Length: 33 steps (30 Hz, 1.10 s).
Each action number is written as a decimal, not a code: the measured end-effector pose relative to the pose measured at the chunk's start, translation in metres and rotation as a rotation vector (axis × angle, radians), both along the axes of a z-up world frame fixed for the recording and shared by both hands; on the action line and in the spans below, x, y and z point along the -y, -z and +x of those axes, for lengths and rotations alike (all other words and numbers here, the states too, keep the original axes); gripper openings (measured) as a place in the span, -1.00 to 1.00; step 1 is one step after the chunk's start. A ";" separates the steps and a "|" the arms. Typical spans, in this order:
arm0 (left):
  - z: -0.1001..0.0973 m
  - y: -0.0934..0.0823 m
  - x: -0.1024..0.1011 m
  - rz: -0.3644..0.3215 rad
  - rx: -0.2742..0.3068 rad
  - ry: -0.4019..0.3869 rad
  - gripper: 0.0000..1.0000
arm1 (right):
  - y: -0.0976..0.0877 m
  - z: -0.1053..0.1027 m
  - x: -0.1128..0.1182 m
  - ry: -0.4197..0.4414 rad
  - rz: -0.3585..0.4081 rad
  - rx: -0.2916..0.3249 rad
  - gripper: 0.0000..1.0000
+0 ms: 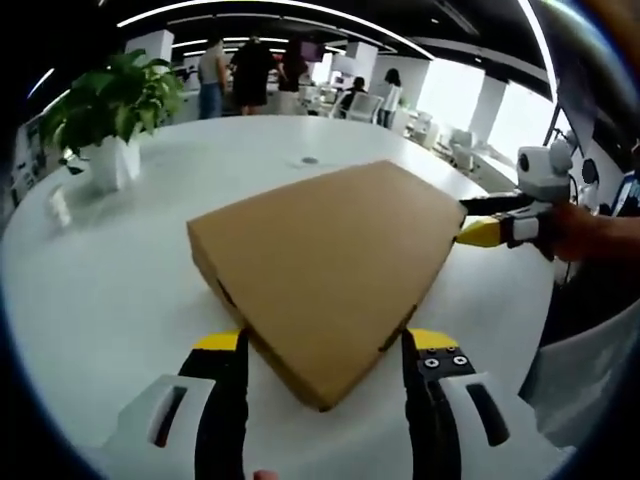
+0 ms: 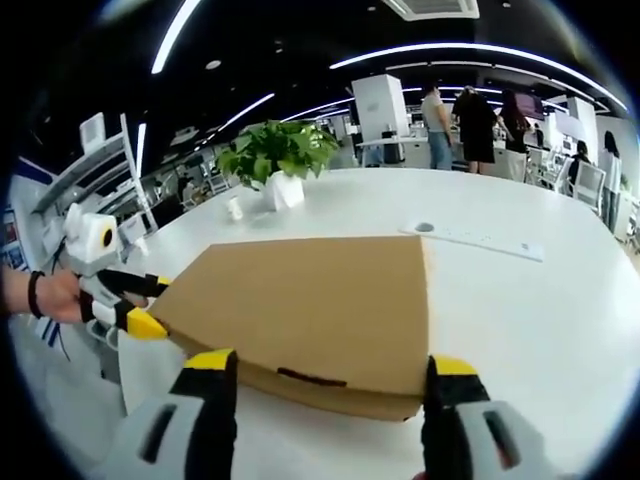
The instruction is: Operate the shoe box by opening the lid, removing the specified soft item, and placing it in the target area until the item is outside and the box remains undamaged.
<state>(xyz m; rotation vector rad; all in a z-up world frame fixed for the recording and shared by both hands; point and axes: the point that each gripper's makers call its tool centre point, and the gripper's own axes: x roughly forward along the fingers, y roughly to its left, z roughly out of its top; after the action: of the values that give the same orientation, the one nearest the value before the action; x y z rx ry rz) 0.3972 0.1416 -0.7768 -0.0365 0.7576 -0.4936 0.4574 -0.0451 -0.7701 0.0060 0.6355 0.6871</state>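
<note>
1. On the white table [image 1: 100, 300], the shoe box [image 1: 330, 270] is seen lying flat with its lid closed; the soft item is presumably inside, hidden.
2. Around the box's near corner, the left gripper [image 1: 325, 365] is held with jaws spread wide and nothing clasped.
3. At the box's opposite corner, the right gripper [image 2: 328, 375] is likewise spread along an edge, empty; it is also seen at the box's far corner in the left gripper view [image 1: 490, 225].
4. Thin brown cardboard is judged light, fairly stiff, yet easily creased or torn; the lid's overhanging edge beside the dark slot [image 2: 310, 378] is judged the best hold, lifted gently.
5. Beyond the box, a potted plant [image 1: 110, 120] stands well apart, and a strip [image 2: 480, 240] lies near the box's far side.
6. Beside the box, bare tabletop is judged ample for setting the item down.
</note>
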 end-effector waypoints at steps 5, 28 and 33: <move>-0.005 0.001 -0.015 0.001 -0.004 -0.010 0.26 | -0.001 -0.005 -0.016 -0.016 -0.003 -0.007 0.49; -0.045 0.001 -0.065 0.029 -0.018 -0.037 0.23 | 0.005 -0.029 -0.066 -0.074 -0.001 -0.013 0.46; -0.055 0.001 -0.072 0.030 -0.021 -0.036 0.23 | 0.006 -0.037 -0.073 -0.081 -0.002 -0.015 0.45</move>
<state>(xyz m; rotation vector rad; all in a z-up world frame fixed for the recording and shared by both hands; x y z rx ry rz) 0.3426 0.2138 -0.7775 -0.0277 0.7833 -0.4487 0.4202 0.0280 -0.7758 -0.0166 0.6530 0.7657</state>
